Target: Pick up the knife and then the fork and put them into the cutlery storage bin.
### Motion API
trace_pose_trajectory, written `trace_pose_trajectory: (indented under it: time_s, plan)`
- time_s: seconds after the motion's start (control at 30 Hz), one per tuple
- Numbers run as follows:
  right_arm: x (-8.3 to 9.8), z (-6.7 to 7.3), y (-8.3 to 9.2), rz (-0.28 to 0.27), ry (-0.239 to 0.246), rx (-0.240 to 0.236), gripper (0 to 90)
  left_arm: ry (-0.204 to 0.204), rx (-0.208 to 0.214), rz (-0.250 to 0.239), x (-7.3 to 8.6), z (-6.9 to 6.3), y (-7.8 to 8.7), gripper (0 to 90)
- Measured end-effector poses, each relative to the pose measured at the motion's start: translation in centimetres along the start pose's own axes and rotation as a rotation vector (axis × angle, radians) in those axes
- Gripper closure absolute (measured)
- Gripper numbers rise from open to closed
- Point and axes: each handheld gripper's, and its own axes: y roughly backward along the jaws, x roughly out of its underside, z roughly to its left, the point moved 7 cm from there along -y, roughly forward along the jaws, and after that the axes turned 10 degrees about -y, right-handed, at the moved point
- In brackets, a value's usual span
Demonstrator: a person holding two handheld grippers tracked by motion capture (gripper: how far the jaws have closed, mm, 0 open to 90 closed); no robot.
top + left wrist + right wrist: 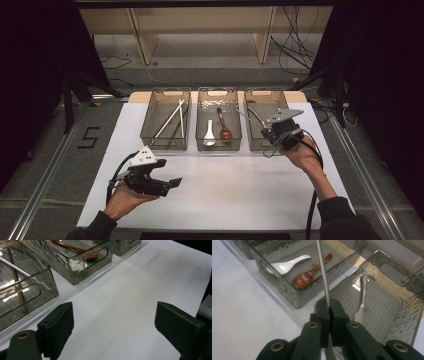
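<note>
My right gripper [329,303] is shut on the thin handle of a metal utensil [322,270], which rises straight up from the jaws. In the high view this gripper [272,132] hovers over the front of the right clear bin [251,144], and the held utensil [246,117] slants up and to the left. Another metal utensil [362,290] lies inside that bin. My left gripper [172,184] hangs low over the white table sheet at the front left. Its jaws [115,325] stand open, with nothing between them.
Three clear bins stand in a row at the back of the white sheet [225,190]. The left bin [165,147] holds chopsticks [170,120]. The middle bin [218,148] holds a white spoon [209,132] and a brown spoon [223,125].
</note>
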Motion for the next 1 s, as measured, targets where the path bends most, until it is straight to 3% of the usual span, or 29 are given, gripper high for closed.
trace_pose_trajectory:
  time_s: [0.17, 0.3, 0.53, 1.0]
  plan:
    - [-0.6, -1.5, -0.9, 0.009, -0.049, 0.022, 88.1, 0.005, 0.01, -0.008, 0.1, -0.1, -0.1, 15.3]
    - [-0.9, -2.6, -1.7, 0.021, -0.09, 0.04, 88.1, -0.014, 0.003, 0.0, 0.0, -0.3, -0.3, 15.2]
    - [-1.5, -4.2, -2.8, 0.029, -0.166, 0.047, 88.0, -0.007, -0.015, -0.01, 0.0, 0.0, 0.0, 15.5]
    - [-2.0, -6.4, -4.1, 0.062, -0.253, 0.084, 87.9, -0.023, -0.019, -0.012, -0.1, 0.0, 0.1, 15.3]
